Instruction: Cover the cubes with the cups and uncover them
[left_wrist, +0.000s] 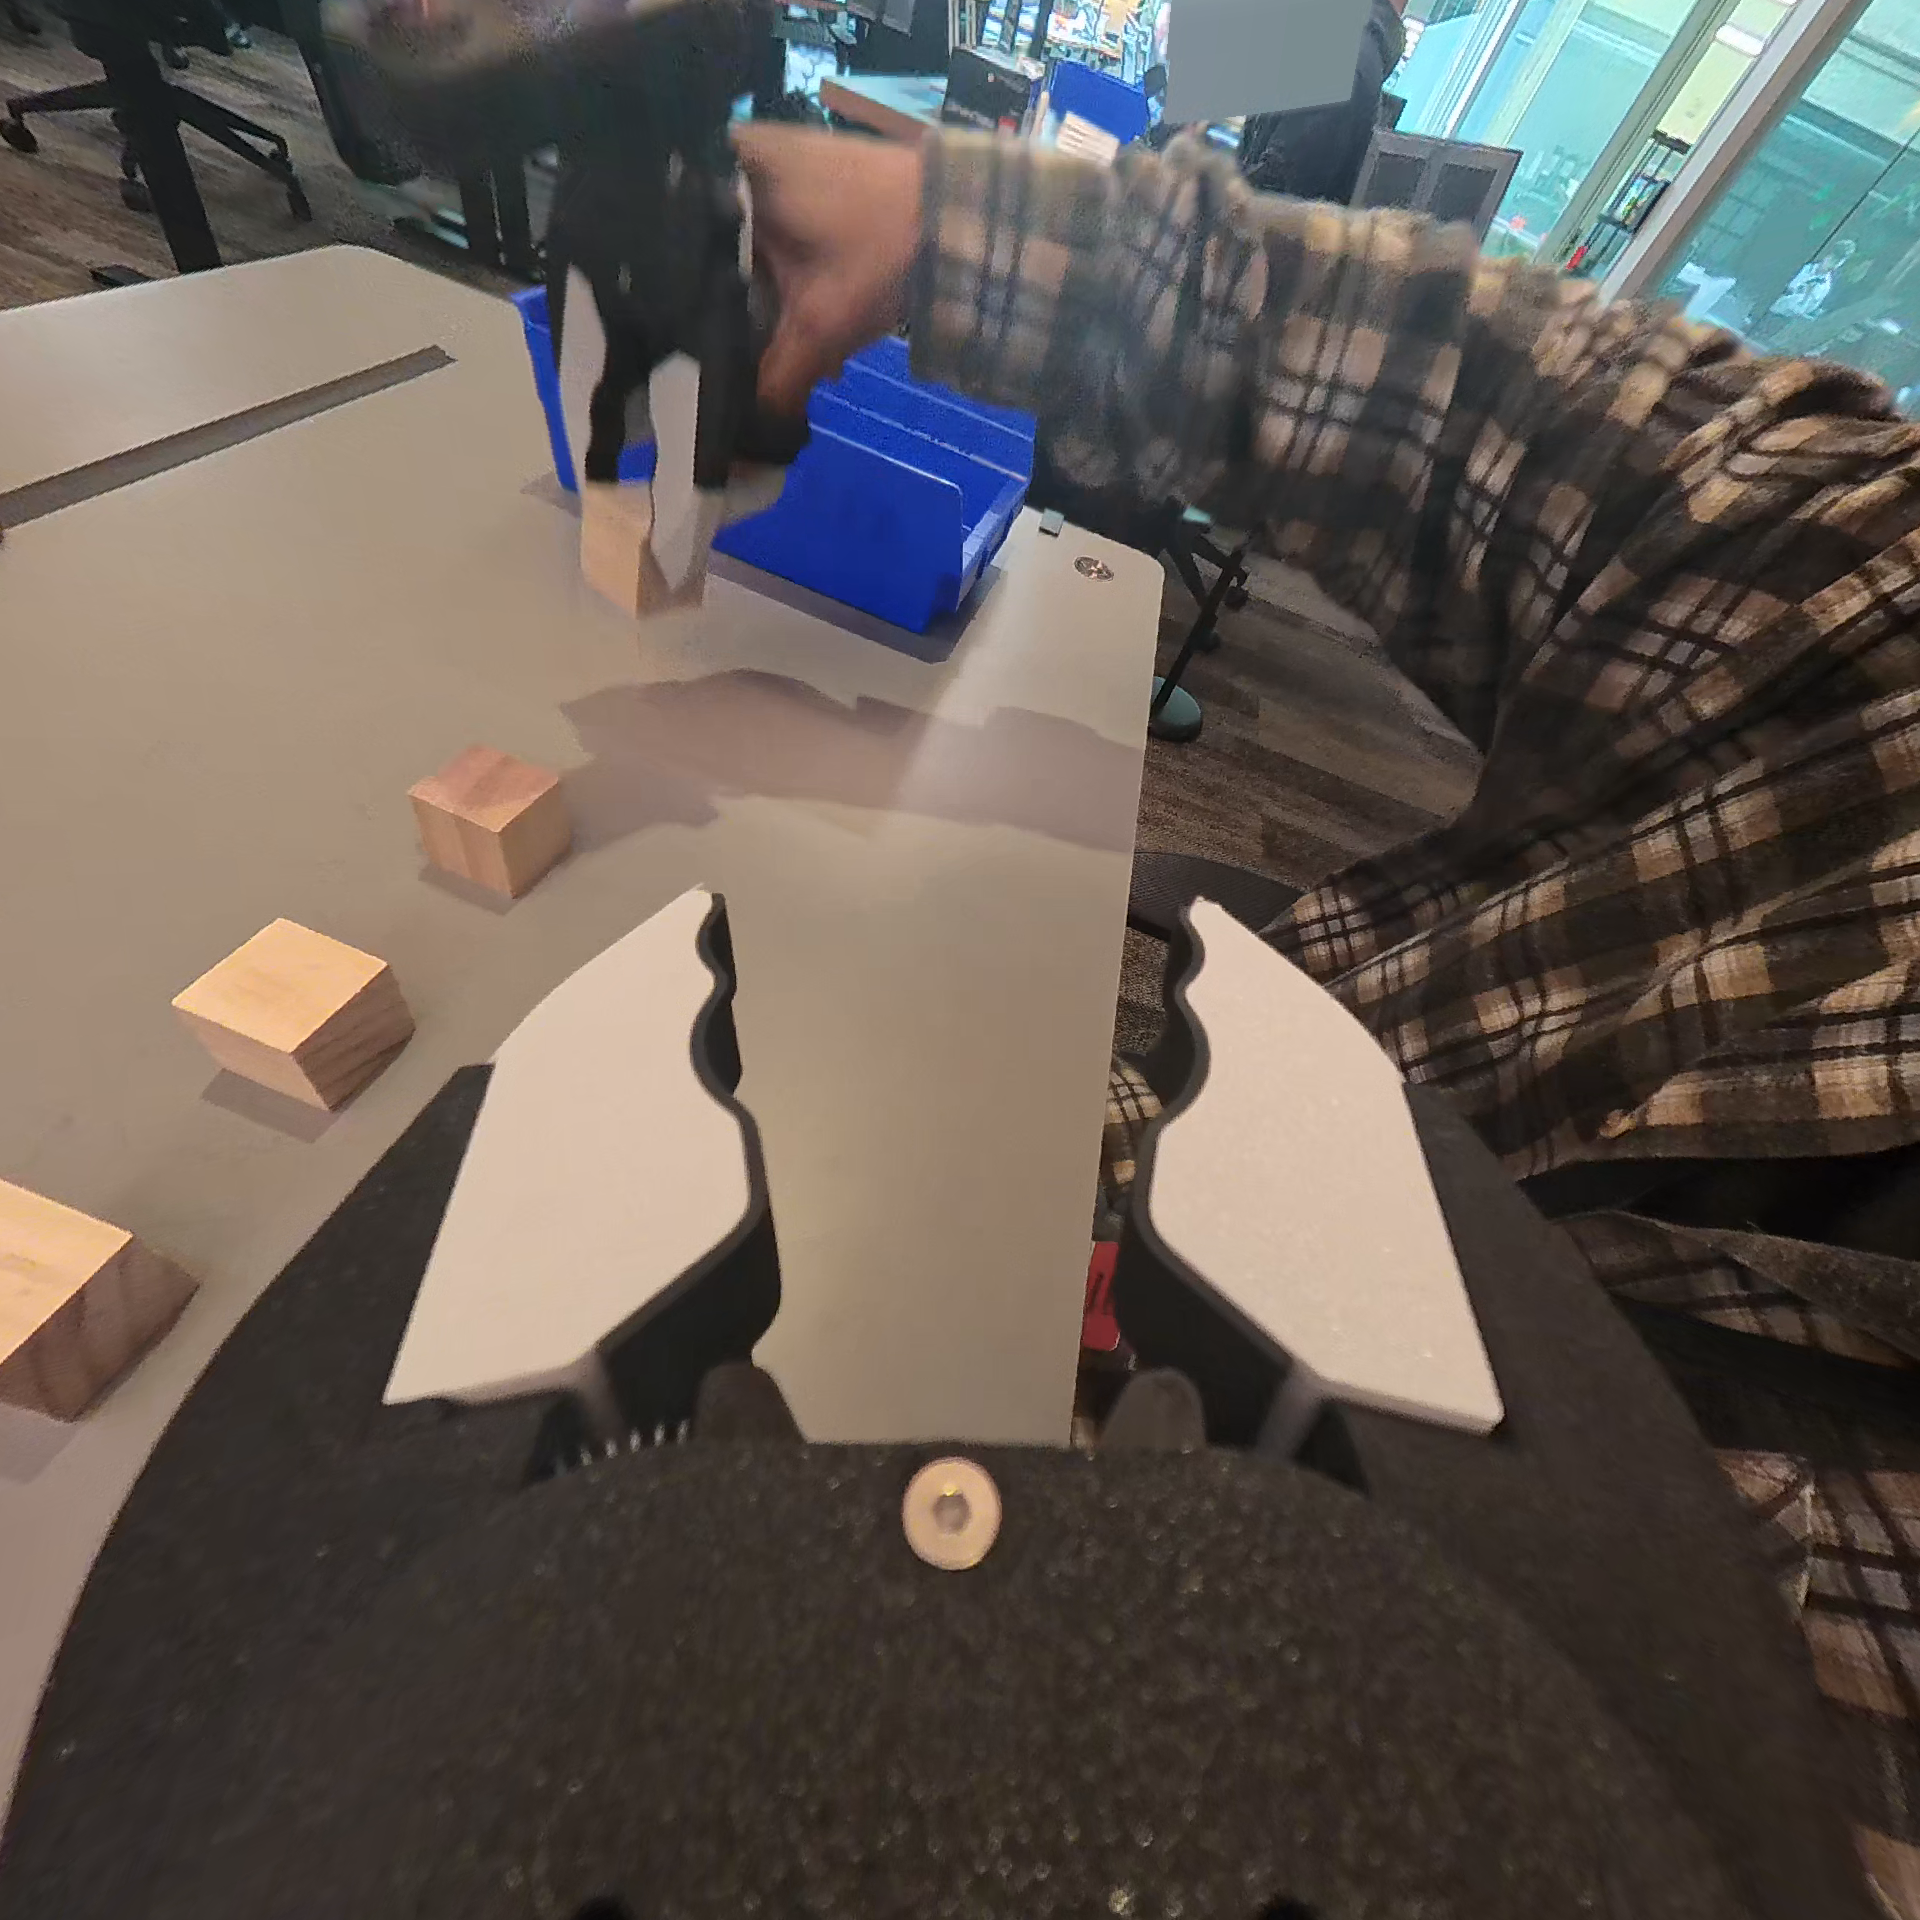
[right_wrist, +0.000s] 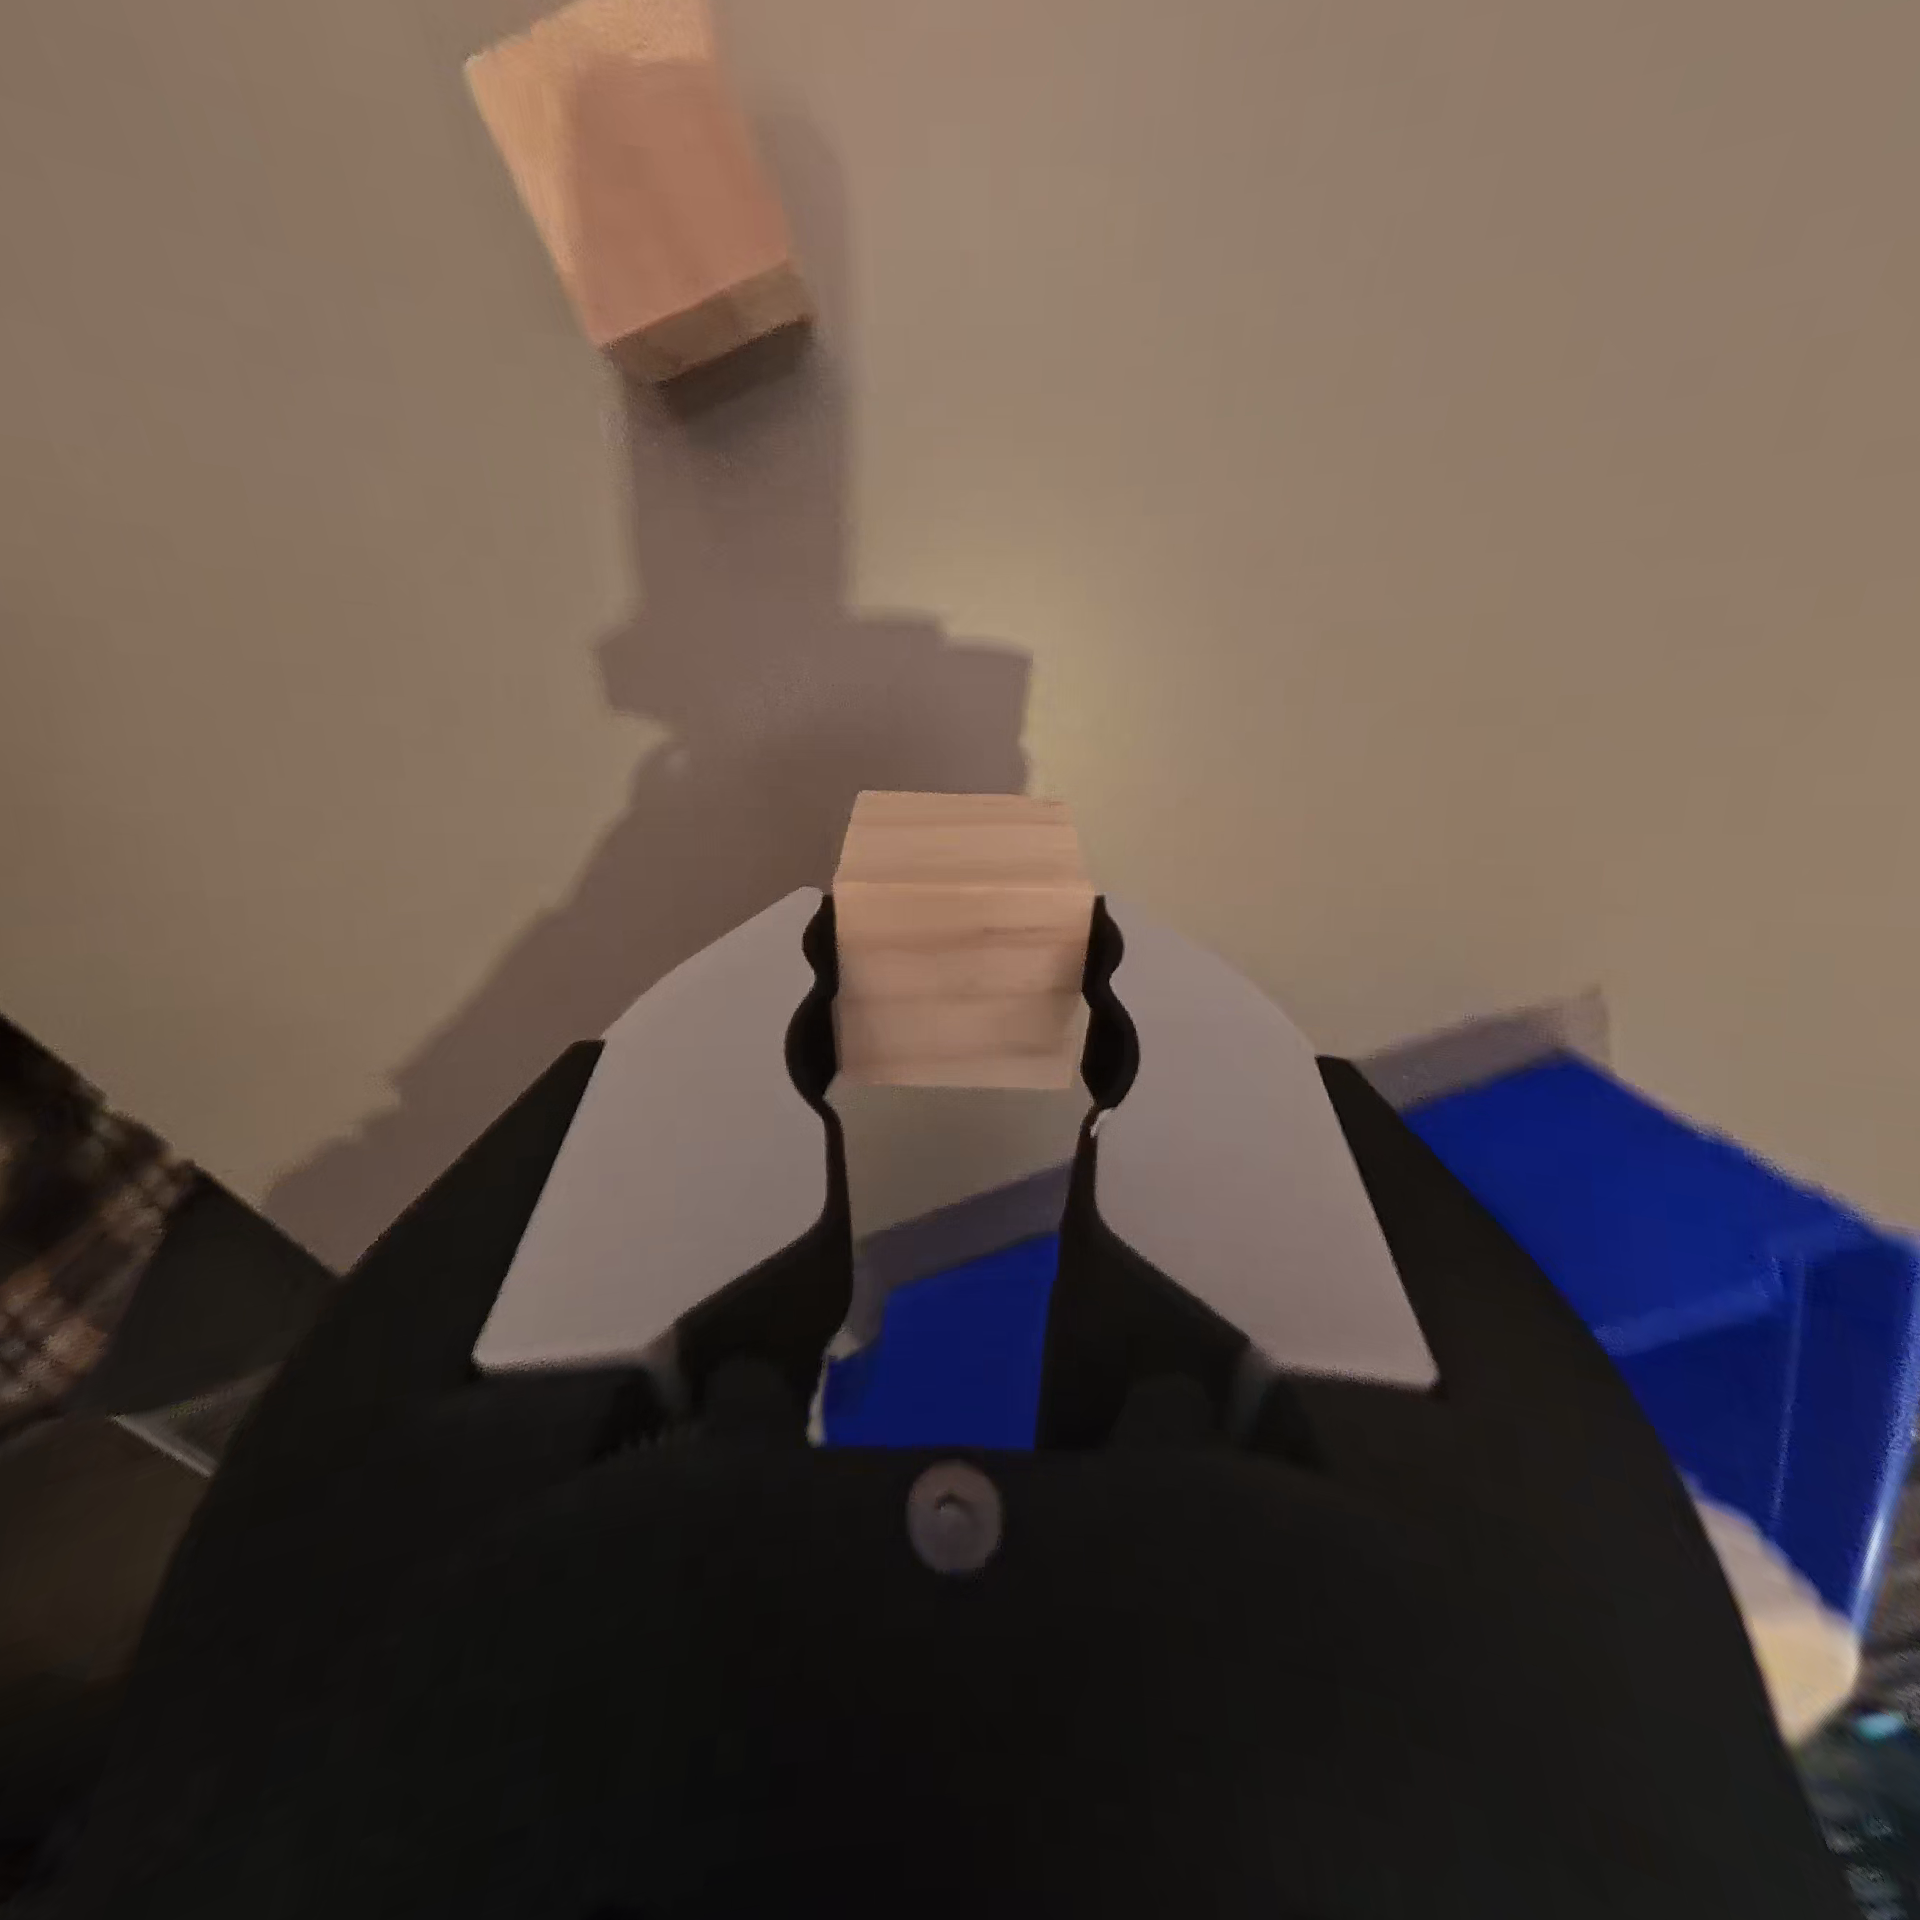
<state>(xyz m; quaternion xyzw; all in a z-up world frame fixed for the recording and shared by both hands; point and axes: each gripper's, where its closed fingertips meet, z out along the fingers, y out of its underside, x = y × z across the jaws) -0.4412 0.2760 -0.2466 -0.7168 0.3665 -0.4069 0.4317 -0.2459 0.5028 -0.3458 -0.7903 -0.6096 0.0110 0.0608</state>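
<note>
- The left tongs (left_wrist: 951, 1049) hover with jaws apart and nothing between them, over the near edge of the grey bench (left_wrist: 260, 644).
- Three wooden cubes sit on the bench to their left: a near cube (left_wrist: 62, 1299) at the frame edge, a middle cube (left_wrist: 296, 1008) and a far cube (left_wrist: 488, 819), each apart from the next.
- Farther off, the right tongs (right_wrist: 961, 925) are clamped on a fourth cube (right_wrist: 961, 961), held over the bench.
- A blue bin (left_wrist: 883, 499) stands just beside the fourth cube, toward the bench's far corner.
- No cups can be made out in either view.
</note>
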